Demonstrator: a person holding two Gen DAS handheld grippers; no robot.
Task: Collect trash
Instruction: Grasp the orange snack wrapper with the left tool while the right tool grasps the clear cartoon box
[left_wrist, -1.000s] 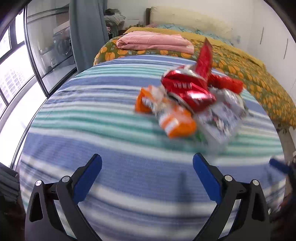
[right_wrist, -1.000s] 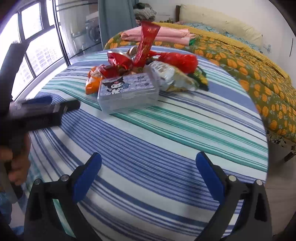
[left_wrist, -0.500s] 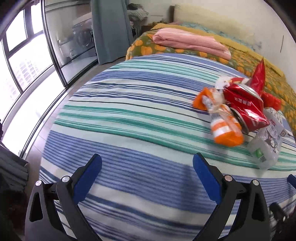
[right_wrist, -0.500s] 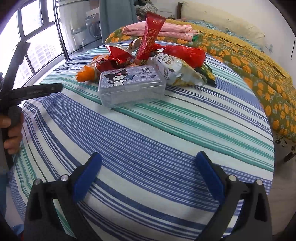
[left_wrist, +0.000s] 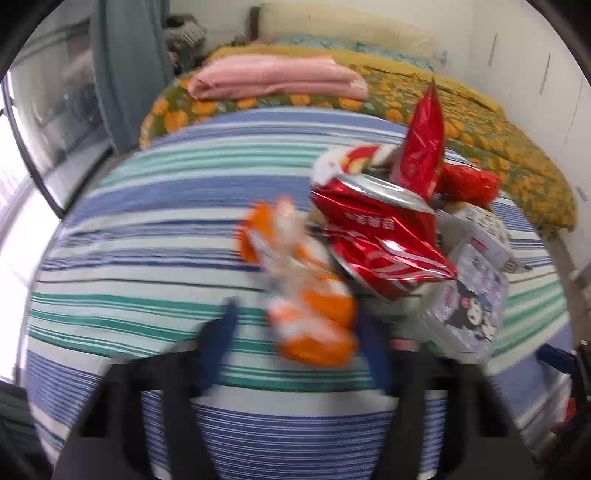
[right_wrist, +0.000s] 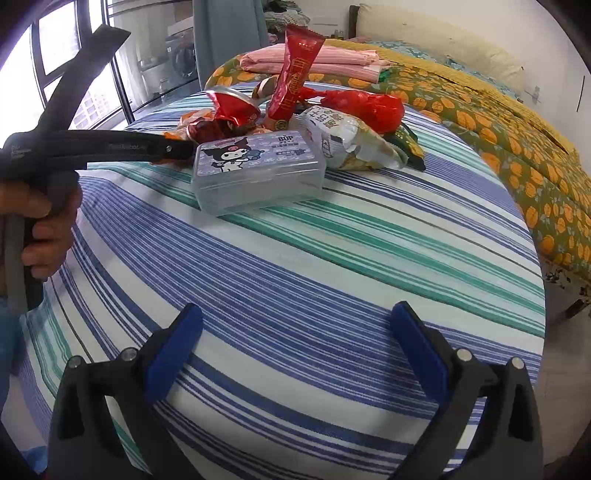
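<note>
A pile of trash lies on a round table with a striped cloth (right_wrist: 332, 266). It holds an orange wrapper (left_wrist: 310, 314), a crushed red wrapper (left_wrist: 380, 236), an upright red packet (right_wrist: 295, 77), a red bag (right_wrist: 365, 105), a pale snack bag (right_wrist: 347, 142) and a clear plastic box with a cartoon lid (right_wrist: 255, 170). My left gripper (left_wrist: 295, 354) is blurred, its blue fingers on either side of the orange wrapper with a gap to it. It also shows in the right wrist view (right_wrist: 173, 147), reaching into the pile. My right gripper (right_wrist: 295, 354) is open and empty over the near cloth.
A bed with an orange-flowered cover (right_wrist: 498, 122) and a folded pink blanket (left_wrist: 273, 77) stands behind the table. Windows (right_wrist: 55, 55) and a grey curtain (left_wrist: 125, 66) are at the left. The table's edge drops off at the right.
My left gripper swung right and forward to the pile, and its fingers have narrowed around the orange wrapper. My right gripper has stayed nearly still and open.
</note>
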